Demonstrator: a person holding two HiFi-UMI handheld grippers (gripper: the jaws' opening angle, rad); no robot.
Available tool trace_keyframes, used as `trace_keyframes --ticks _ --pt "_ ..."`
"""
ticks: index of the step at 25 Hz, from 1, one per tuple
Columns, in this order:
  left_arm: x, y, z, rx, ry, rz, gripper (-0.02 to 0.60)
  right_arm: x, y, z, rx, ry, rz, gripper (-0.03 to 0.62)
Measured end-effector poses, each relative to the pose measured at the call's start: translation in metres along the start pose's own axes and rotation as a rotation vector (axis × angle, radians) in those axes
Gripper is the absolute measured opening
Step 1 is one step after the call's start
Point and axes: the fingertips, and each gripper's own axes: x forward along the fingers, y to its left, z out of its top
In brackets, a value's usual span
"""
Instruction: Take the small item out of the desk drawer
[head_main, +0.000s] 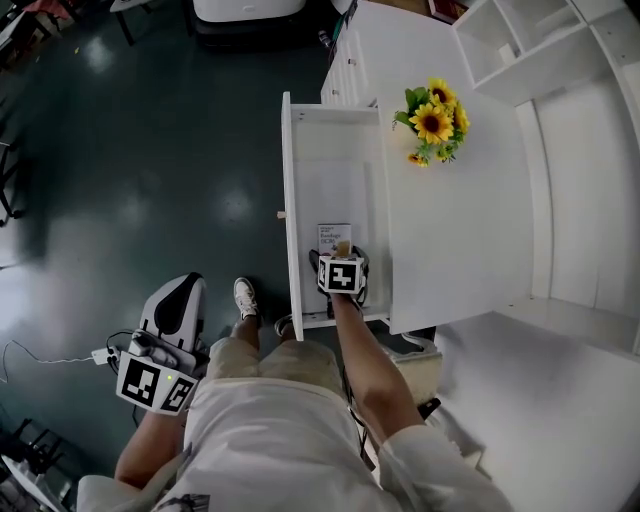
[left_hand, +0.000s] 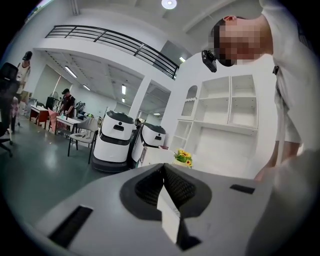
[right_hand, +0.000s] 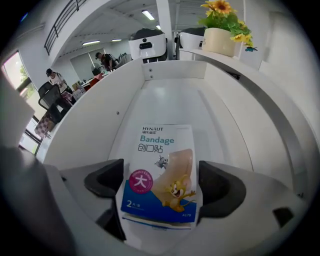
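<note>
Right gripper (head_main: 340, 258) sits inside the open drawer (head_main: 290, 200), at the end nearest the person, with its marker cube facing up. Its jaws stand wide and are closed against the two long edges of a bandage packet (right_hand: 159, 165), one dark pad on each side, so the packet fills the gap between them.

That packet is a flat, upright rectangle, white across the top and printed with the word "Bandage" in teal under a smaller dark line reading "HYNAUT". Lower down it shows a skin-coloured plaster strip with a cartoon cat and mouse, a pink round badge and a blue band along the bottom. Its near end overlaps the middle of the gripper body, and its far end points up the drawer towards the back wall. From the head view the packet (head_main: 334, 236) shows just ahead of the marker cube, over the near part of the white drawer floor.

To the right of the drawer lies the white counter (head_main: 460, 230), with a bunch of sunflowers (head_main: 435, 122) near its edge.

Left gripper (left_hand: 165, 185) hangs low at the person's left side, well apart from the drawer, its jaws pressed together with nothing between them
</note>
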Motion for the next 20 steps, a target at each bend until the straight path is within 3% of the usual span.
trace_keyframes --ticks 13,20 --pt "0.005 0.028 -0.001 -0.034 0.013 -0.006 0.017 0.005 -0.003 -0.006 -0.021 -0.033 -0.042 0.459" --pt "0.009 0.025 0.002 -0.036 0.007 -0.022 0.017 -0.001 -0.002 -0.007 -0.008 -0.01 -0.011 0.443"
